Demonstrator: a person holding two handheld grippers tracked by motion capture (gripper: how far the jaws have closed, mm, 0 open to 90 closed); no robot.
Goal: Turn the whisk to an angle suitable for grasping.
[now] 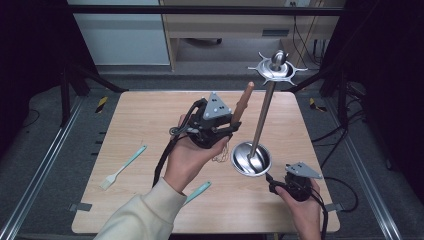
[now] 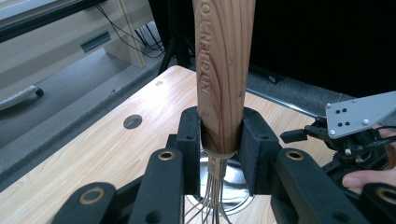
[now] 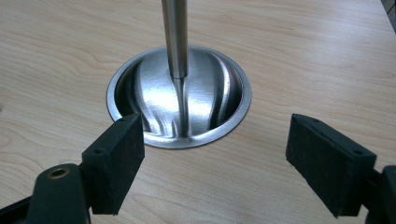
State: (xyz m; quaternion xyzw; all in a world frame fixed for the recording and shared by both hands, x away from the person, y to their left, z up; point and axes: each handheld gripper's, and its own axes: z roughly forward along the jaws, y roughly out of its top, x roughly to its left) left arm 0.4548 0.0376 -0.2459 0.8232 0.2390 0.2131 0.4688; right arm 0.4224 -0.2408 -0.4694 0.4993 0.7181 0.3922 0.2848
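A wooden-handled wire whisk [image 2: 224,74] is clamped in the left gripper [image 2: 219,140] above the table's middle. The right gripper [image 3: 215,154] is held wide, empty, beside the steel utensil stand's round base [image 3: 219,100] near the right edge. The stand could be tipped if its pole is struck by the whisk.

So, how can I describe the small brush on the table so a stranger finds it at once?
Start from the wooden table and go to its left edge. The brush lies flat there, alone, with a pale teal handle and a whitish head pointing toward the person. The whisk has a wooden handle and is in the left gripper.
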